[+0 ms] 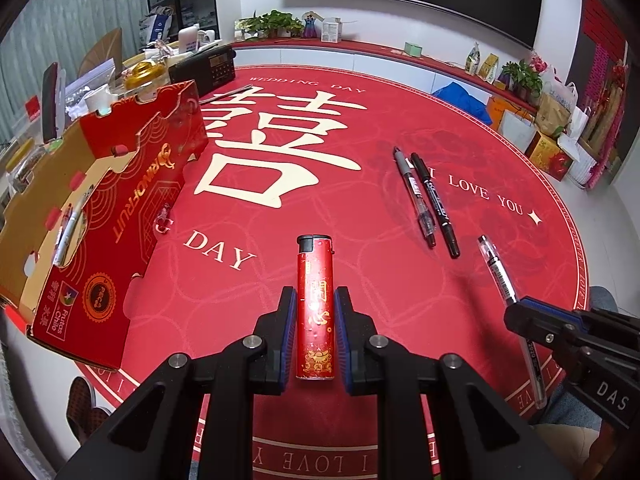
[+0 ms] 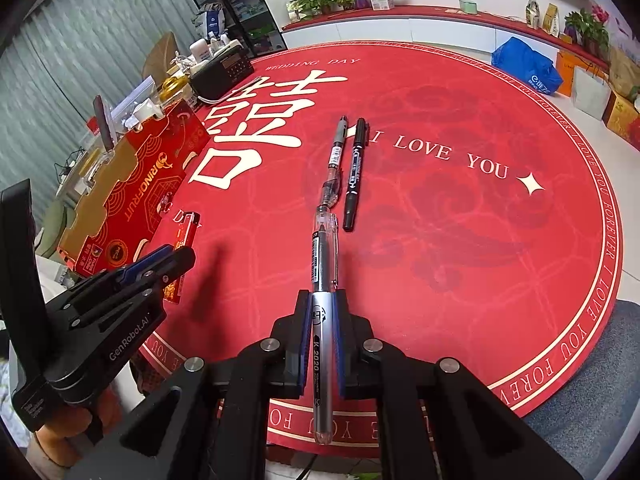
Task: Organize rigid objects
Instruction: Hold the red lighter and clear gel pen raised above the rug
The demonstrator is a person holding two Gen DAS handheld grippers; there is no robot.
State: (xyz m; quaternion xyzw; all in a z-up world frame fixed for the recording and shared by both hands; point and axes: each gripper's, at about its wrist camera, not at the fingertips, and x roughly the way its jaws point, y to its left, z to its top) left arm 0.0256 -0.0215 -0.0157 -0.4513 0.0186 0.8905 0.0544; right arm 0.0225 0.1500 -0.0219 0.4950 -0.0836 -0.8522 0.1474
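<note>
red lighter [image 1: 315, 308] upright, clear pen [image 2: 323, 320] apparently clamped

Both tongs are matte black linkages with round silver screws and blue pads inside the fingers. The left tongs [image 2: 160, 258] read "GenRobot.AI" in white; the right tongs [image 1: 516, 312] show "DAS", possibly a cut-off word.

Right claw [image 2: 324, 300]: I see both pads pressed against a silver-barrelled pen [image 2: 323, 280].
Pen: pointing away from me, above the red mat [image 2: 460, 240].
Beyond it: a clear pen [image 2: 334, 164] and a black marker [image 2: 354, 174], side by side.
Left claw [image 2: 168, 260]: on my left, at a red lighter [image 2: 182, 256].
Red box [image 2: 132, 188]: far left.
</note>
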